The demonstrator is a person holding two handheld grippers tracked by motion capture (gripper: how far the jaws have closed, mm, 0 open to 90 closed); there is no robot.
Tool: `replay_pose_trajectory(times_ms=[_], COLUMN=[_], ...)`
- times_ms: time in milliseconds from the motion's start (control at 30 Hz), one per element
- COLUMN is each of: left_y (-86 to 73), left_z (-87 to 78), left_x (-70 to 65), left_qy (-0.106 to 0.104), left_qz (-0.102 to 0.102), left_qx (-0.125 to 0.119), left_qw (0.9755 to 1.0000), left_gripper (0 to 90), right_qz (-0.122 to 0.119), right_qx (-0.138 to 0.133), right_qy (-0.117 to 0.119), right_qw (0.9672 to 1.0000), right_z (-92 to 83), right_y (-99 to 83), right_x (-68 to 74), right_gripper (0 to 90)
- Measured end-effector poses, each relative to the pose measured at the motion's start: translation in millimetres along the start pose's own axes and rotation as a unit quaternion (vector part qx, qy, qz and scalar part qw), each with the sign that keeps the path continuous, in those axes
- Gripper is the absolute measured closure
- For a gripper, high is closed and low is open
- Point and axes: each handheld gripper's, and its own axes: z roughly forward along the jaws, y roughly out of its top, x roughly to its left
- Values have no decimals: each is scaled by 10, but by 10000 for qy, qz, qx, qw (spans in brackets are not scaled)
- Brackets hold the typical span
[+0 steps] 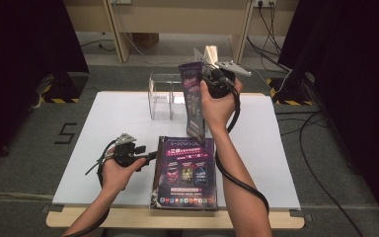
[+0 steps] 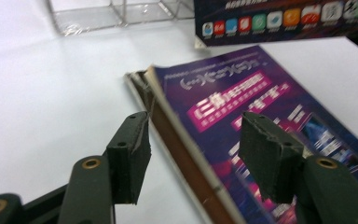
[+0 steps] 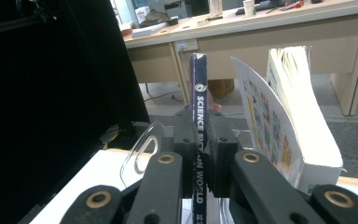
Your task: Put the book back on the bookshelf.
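White board covers the table, with a clear acrylic holder at its far edge. One magazine is clamped upright by the right gripper beside the holder. Near the front, the left gripper is held with jaws parted at the left edge of a magazine stack.

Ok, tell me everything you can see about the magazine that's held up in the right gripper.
The magazine is thin and glossy, with a dark purple cover and a navy spine lettered in white. It hangs upright above the white table, near the clear acrylic holder, pages fanning open. The right gripper clamps its spine; nothing else touches it.
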Motion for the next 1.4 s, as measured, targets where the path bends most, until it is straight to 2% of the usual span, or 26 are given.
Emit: replay_pose_trajectory(times_ms=[267,400,533,700,867,1200,1400], left_y=[-240,-319,-368,-422,-462,-466,-478], left_z=[-101,-158,-192,-202,-193,-202,-197], left_x=[156,223,253,267,263,284,285], left_qy=[176,292,312,348,329,335,332], left_qz=[-81,-131,-181,-282,-286,-325,-322], left_qx=[50,47,-10,-98,-38,-65,-56], left_qw=[9998,9995,9993,9989,9990,9989,9989], left_gripper=[424,423,423,423,422,423,422], right_qz=[0,-9,-7,17,38,37,8], right_qx=[-38,-58,-76,-96,-143,-190,-267], right_qy=[46,43,38,65,95,100,21], right_qw=[10000,10000,10000,9999,9998,9998,9996], right_z=[29,49,69,96,126,220,296], right_y=[11,14,19,28,50,65,59], right_x=[18,33,39,50,67,94,75], right_gripper=[847,847,847,847,847,847,847])
